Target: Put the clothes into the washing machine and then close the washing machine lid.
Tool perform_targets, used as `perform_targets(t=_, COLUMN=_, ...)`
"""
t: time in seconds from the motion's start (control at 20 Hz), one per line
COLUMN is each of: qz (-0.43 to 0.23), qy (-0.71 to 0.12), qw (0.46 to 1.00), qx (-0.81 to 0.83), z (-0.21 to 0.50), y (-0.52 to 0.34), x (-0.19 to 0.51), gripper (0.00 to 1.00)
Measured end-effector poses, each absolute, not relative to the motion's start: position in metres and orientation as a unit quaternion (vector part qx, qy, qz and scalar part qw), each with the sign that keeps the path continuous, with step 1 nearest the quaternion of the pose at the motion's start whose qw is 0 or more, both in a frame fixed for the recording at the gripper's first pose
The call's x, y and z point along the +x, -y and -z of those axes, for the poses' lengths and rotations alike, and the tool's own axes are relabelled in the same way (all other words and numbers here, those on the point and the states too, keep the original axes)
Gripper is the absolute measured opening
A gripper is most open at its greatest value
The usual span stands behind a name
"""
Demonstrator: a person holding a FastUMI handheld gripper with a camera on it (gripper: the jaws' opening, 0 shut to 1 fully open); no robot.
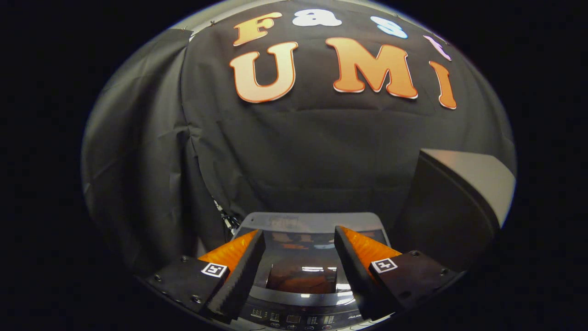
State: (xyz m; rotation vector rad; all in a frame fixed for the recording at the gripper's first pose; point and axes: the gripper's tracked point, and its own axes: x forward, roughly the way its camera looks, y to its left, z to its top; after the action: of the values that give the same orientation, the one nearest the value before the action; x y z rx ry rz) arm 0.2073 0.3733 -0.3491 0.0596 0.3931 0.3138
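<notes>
Tool [298, 269] held above the washing machine [312, 220], fingers [239, 271] spread wide apart, nothing between them. Small square black-and-white marker tags on each finger block; no words on them. Washing machine directly below and just ahead of the fingers, seen from above: glossy dark lid [301, 264] lying flat and closed across the top, reflecting the booth wall and lights. Reddish-brown patch visible through or on the lid's window, too dim to tell whether cloth inside or only a reflection. Control panel [298, 318] along the near edge under the fingertips, with rows of tiny buttons and small displays; a short brand mark at its right end, cut off by a finger and too small to read. Large dark box with a pale top [464, 184] standing to the right of the machine, partly cut off. Black cloth wall [298, 151] behind everything, creased at the left.
</notes>
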Motion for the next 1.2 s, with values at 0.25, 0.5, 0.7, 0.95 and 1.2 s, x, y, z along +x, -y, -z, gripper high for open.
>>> perform_targets(t=0.25, qz=-0.146, qy=-0.137, qw=0.98, qx=0.01, z=0.266, y=-0.338, x=0.192, gripper=0.98)
perform_targets(t=0.5, qz=-0.129, qy=-0.099, qw=0.987, qx=0.018, z=0.203, y=-0.294, x=0.167, gripper=0.98)
perform_targets(t=0.7, qz=-0.107, qy=-0.076, qw=0.991, qx=0.014, z=0.159, y=-0.252, x=0.151, gripper=0.98)
perform_targets(t=0.95, qz=-0.072, qy=-0.042, qw=0.996, qx=0.014, z=0.108, y=-0.186, x=0.134, gripper=0.97)
perform_targets(t=1.2, qz=-0.038, qy=-0.021, qw=0.999, qx=0.01, z=0.077, y=-0.124, x=0.117, gripper=0.97)
